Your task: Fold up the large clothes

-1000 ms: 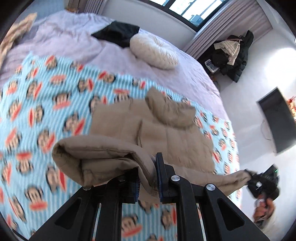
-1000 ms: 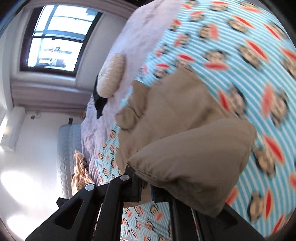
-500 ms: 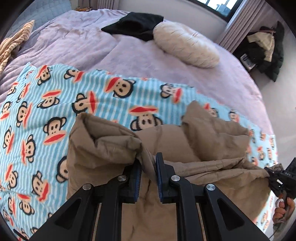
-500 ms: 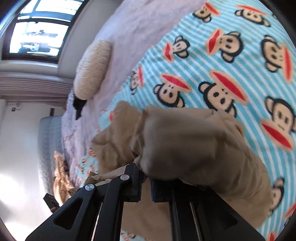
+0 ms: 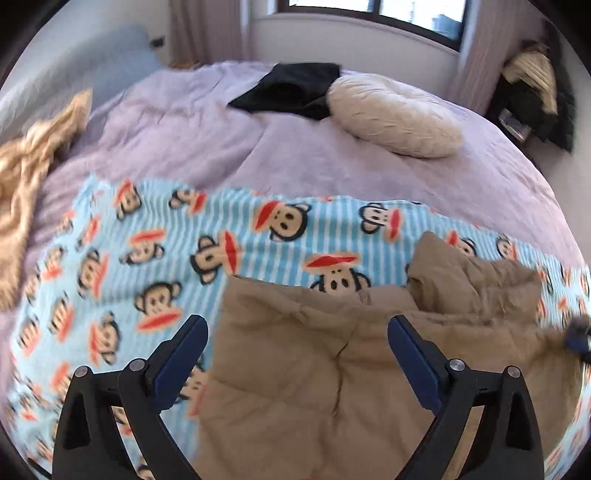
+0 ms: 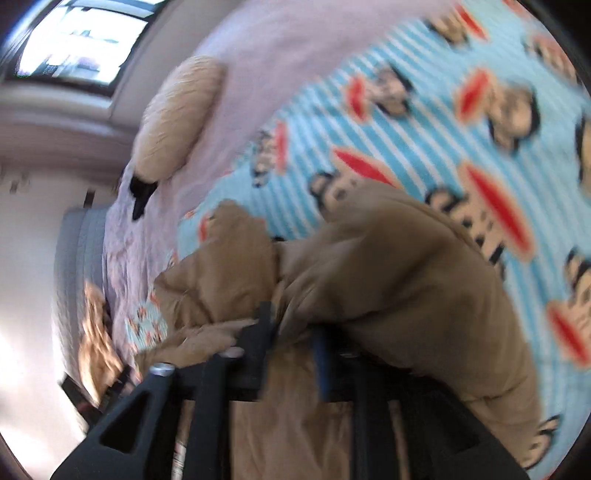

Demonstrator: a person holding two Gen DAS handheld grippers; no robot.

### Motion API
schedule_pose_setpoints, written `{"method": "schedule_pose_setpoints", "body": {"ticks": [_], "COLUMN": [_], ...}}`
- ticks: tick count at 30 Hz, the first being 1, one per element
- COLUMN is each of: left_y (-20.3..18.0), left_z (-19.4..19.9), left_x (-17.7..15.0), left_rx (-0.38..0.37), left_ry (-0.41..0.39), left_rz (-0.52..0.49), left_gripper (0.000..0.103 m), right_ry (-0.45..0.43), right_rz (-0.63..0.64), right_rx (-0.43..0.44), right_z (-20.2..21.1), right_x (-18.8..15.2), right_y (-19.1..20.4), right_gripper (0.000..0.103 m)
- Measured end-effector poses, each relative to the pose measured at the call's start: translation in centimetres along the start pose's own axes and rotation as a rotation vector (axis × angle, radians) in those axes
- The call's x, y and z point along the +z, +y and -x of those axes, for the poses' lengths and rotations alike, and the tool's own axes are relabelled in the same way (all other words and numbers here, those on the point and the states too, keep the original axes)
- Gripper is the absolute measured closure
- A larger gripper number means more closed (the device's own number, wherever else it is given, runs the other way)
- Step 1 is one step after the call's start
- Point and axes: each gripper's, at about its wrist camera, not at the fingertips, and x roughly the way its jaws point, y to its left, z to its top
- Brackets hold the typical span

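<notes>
The tan jacket point(image 5: 332, 369) lies lengthwise left-right, hood far; the left gripper point(image 5: 295, 343) gapes empty, while only the right view shows the right gripper point(image 6: 291, 325) clamping fabric.

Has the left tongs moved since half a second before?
Yes. The left tongs have opened and dropped the tan jacket, tilting up toward the window.

The padded jacket point(image 5: 332, 369) lies on the monkey-print blanket point(image 5: 147, 258), which covers the bed's point(image 5: 369, 177) near part; behind it rest a round cushion point(image 5: 395, 114) and a dark garment point(image 5: 295, 88), side by side.
</notes>
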Motion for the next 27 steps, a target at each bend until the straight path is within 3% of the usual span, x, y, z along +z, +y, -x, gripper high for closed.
{"method": "schedule_pose_setpoints", "body": {"ticks": [1,3,4,5,6,7,8,9,14,18,23,27], "left_y": [-0.2,-1.0,-1.5,-2.3,-3.0,-4.0,-4.9,-6.3,-8.2,-7.6,-8.4,-6.7], "left_z": [0.7,1.2,1.1,0.6,0.2,-0.8,-1.4,-2.5,-6.9,-10.0,-11.3,-9.0], "left_x": [-0.2,-0.6,-0.7,-1.1,-1.3,-1.9,-2.4,-3.2,-4.1,-2.7,-2.0,-1.0], "left_rx": [-0.008,-0.071,-0.117,-0.191,-0.225,-0.27,-0.287,-0.288,-0.189,-0.178,-0.148,-0.138], "left_ry": [-0.005,0.012,0.029,0.069,0.097,0.131,0.147,0.164,0.136,0.141,0.133,0.102], "left_rz": [-0.02,-0.046,-0.053,-0.063,-0.067,-0.079,-0.093,-0.116,-0.115,-0.002,-0.048,-0.048], "left_gripper": [0.005,0.008,0.015,0.033,0.046,0.05,0.06,0.063,0.063,0.063,0.063,0.063], "right_ry": [-0.019,-0.038,-0.03,-0.015,0.012,0.036,0.053,0.062,-0.001,-0.034,-0.039,-0.02], "right_rz": [0.05,0.12,0.172,0.211,0.246,0.279,0.315,0.346,0.365,0.256,0.252,0.241], "right_rx": [-0.012,-0.014,-0.019,-0.021,-0.03,-0.047,-0.07,-0.102,-0.232,-0.207,-0.221,-0.211], "right_z": [1.3,2.7,3.0,2.8,2.1,1.2,0.2,-0.9,-5.0,-6.5,-7.9,-6.6], "right_x": [-0.3,-1.0,-1.8,-2.5,-3.1,-3.7,-4.2,-4.7,-4.3,-2.2,-0.9,-0.2], "right_y": [1.0,2.4,3.4,4.1,4.6,5.2,5.5,5.5,3.4,1.3,1.1,1.6], "right_gripper": [0.039,0.041,0.055,0.068,0.086,0.089,0.089,0.091,0.094,0.1,0.103,0.103]}}
